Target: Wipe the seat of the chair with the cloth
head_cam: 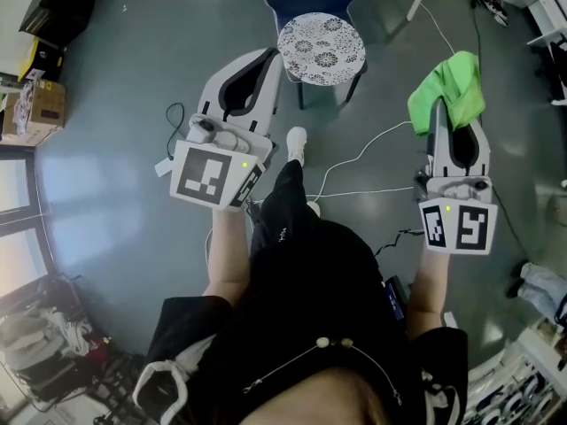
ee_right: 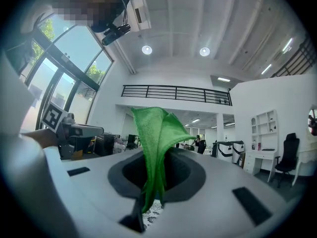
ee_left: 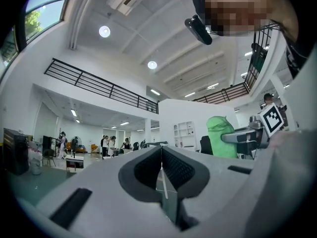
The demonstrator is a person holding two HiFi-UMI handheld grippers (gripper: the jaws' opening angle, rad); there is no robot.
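Your left tool (head_cam: 270, 58) has its jaws pressed together with nothing between them, and your right tool (head_cam: 440, 118) is clamped on the green cloth (head_cam: 450, 87). You hold both up over the grey floor (head_cam: 115, 104) in front of you. The chair (head_cam: 321, 47) stands on that floor just past the left tool's tip, its round patterned seat facing you and its blue back on the far side. The cloth bunches out of the right tool's tip, up in the air and well apart from the seat. A white cable (head_cam: 372, 190) trails across the floor between the tools.
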